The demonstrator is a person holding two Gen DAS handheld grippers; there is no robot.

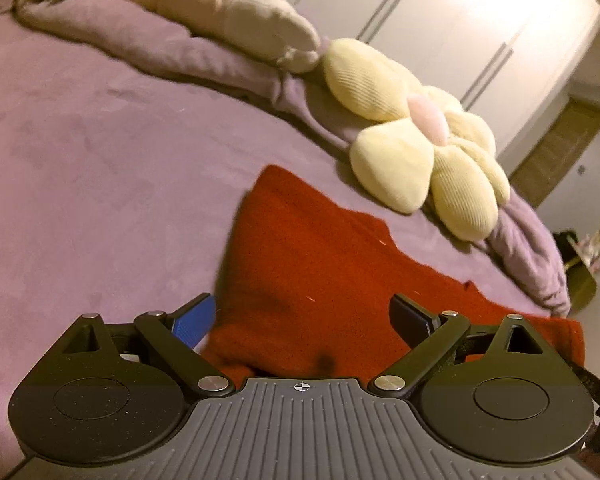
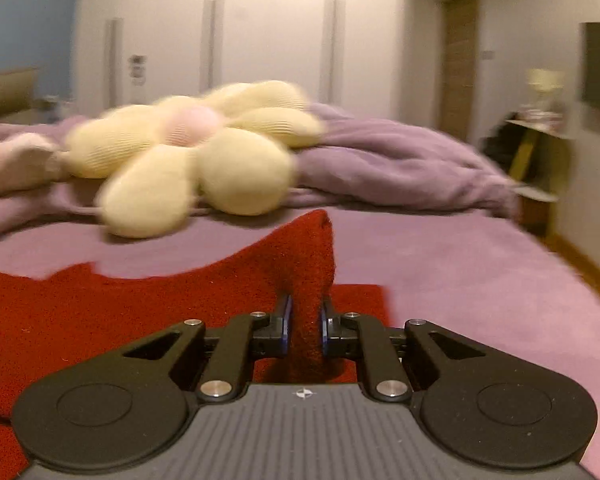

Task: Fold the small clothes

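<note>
Nearest the lens in the right wrist view, the right gripper has its blue pads pinched tight on a raised ridge of the red cloth, which stands up in a peak between them while the remainder of it lies flat on the bed. Seen from the left wrist, the left gripper has its jaws spread wide; the red cloth runs between and under the fingers, but the pads do not press on it, so it holds nothing. Judging by this, the fold is only starting: one edge or corner is lifted, most of the garment is still spread in a single layer with an uneven far edge, and no finished crease shows. What remains seems to be carrying the lifted part over, laying it down and smoothing it; whether other clothes wait cannot be told. For a work surface there is a soft mauve bedcover, smooth near the cloth. Beyond the cloth lies a cream flower cushion with a pink centre, resting against a rumpled purple duvet. Behind stand pale wardrobe doors, a wooden door to the right, and a cluttered side shelf.
</note>
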